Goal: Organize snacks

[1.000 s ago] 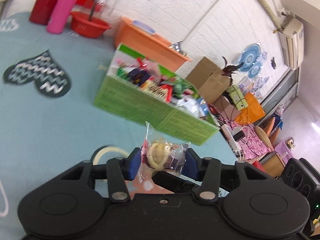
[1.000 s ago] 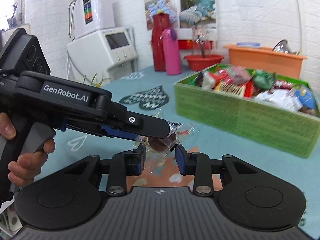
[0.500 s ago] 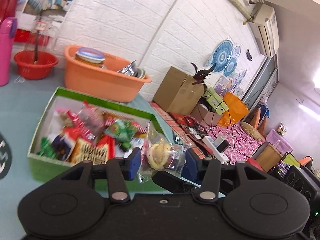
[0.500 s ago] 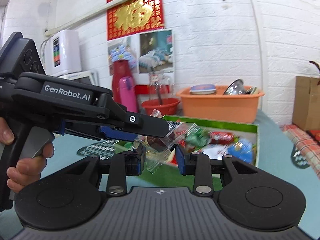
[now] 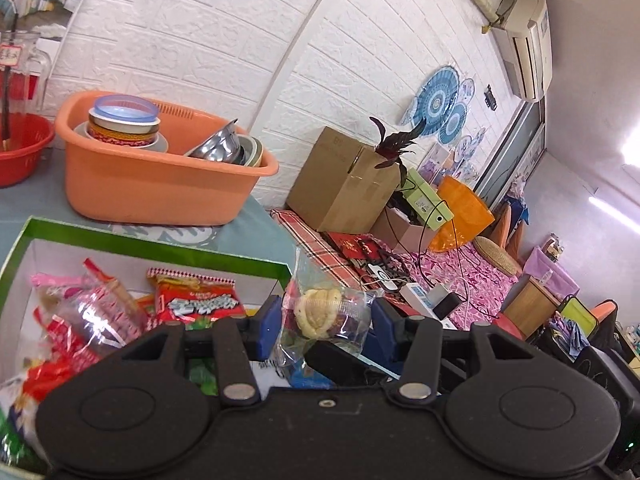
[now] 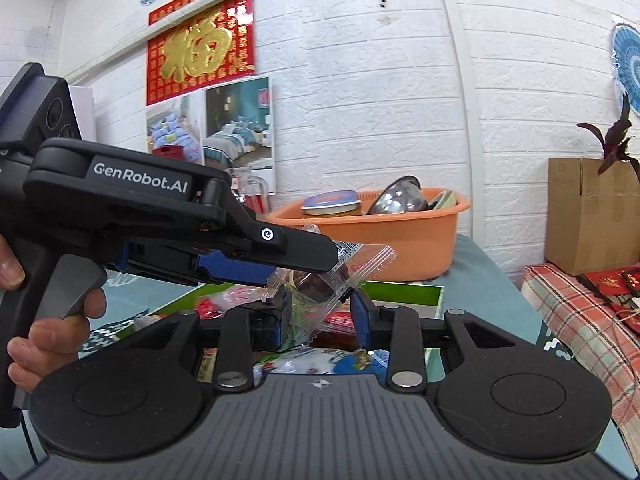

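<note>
- Two grippers meet over the green snack box (image 5: 160, 246), each with a small wrapped snack between its blue pads, which looks like a carry-and-drop step of the sorting job.
- The left gripper (image 5: 324, 322) has its fingers clamped on a clear wrapper holding a pale twisted biscuit (image 5: 320, 312); the wrapper hangs just above the box's far right corner, beside the box wall.
- The right gripper (image 6: 318, 312) is closed on a crinkled clear packet with a dark sweet (image 6: 316, 292) inside, held above the same box, with the left gripper's finger crossing just over it.
- Holding both snacks high over the box, not down among the packets, likely keeps them free of the heap until release; the box already looks well filled.
- The left wrist view alone shows the box interior: a red noodle-style packet (image 5: 200, 300) and pink and red wrappers (image 5: 88, 308) piled toward its left side, with the orange basin of bowls (image 5: 160, 176) behind it.
- The right wrist view alone shows the person's left hand (image 6: 48, 320) on the trigger of the other tool, and how close the two snacks hang, nearly touching; whether they do touch cannot be told.
- From either view the floor of the box under the grippers is mostly hidden by the tool bodies.
</note>
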The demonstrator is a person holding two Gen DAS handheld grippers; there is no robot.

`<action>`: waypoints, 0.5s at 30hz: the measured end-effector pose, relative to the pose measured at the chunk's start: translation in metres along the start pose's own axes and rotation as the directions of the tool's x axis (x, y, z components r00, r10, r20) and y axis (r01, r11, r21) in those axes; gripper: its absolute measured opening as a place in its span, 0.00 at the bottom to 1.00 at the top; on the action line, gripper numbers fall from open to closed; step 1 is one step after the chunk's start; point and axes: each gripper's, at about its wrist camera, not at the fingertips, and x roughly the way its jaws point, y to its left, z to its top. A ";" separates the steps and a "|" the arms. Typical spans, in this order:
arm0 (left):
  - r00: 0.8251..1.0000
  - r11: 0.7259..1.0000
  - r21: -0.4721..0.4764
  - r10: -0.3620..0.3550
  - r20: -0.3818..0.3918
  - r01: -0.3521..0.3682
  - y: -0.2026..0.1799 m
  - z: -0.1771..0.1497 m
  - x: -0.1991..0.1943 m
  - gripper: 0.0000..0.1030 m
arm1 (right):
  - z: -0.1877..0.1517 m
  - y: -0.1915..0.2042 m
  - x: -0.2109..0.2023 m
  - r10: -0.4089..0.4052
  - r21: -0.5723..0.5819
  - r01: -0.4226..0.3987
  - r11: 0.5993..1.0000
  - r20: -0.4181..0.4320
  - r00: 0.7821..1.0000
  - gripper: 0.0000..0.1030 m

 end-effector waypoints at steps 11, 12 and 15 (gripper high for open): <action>0.989 0.989 0.009 0.146 0.040 -0.146 0.012 -0.010 0.005 1.00 | -0.023 -0.018 0.026 -0.133 -0.053 0.130 0.990 -0.050 0.990 1.00; 0.987 0.988 0.005 0.154 0.038 -0.154 0.013 -0.011 0.002 1.00 | -0.024 -0.018 0.025 -0.134 -0.055 0.131 0.990 -0.057 0.989 1.00; 0.985 0.986 0.002 0.167 0.050 -0.167 0.011 -0.011 -0.009 1.00 | -0.022 -0.014 0.017 -0.119 -0.042 0.117 0.992 -0.054 0.991 1.00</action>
